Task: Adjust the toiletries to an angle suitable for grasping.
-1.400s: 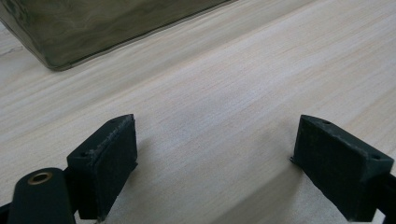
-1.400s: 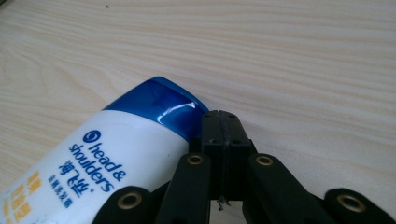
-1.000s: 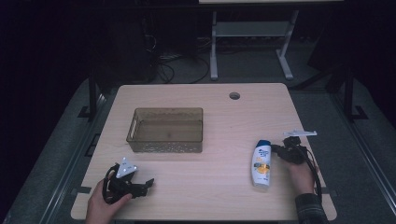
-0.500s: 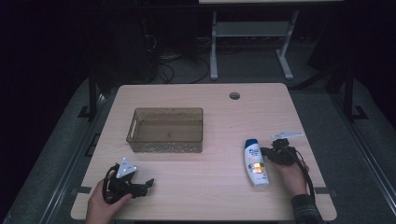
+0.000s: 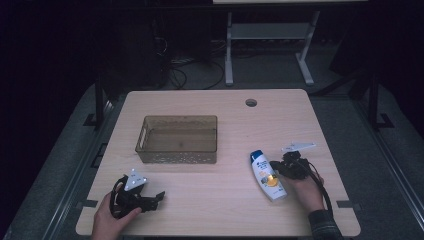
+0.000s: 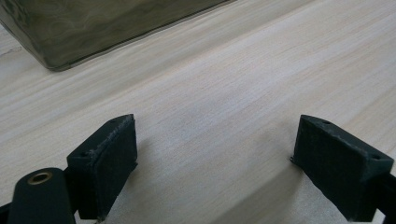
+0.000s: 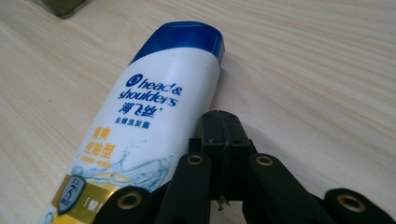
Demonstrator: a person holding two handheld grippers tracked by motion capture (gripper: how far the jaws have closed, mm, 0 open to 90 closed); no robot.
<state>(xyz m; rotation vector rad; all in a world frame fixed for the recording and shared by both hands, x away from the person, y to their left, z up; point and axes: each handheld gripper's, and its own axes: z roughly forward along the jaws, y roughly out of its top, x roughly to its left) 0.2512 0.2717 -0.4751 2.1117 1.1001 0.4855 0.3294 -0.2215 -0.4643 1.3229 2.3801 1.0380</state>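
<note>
Left gripper (image 5: 157, 196): near table (image 5: 210, 200) edge, jaws spread wide, nothing between them (bare wood beneath).
Right gripper (image 5: 278, 168): near right edge, jaws pressed fully together, empty, tips against the side of the bottle (image 5: 267, 175).
Bottle: white shampoo, blue cap, lying flat, cap pointing away.
Bin (image 5: 177, 139): translucent brown, farther back, left of centre, well apart from bottle.

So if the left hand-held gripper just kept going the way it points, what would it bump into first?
Probably nothing soon: the left hand-held gripper, jaws open, faces bare table. The bin sits off to one side of that line, though depth is hard to judge.
</note>
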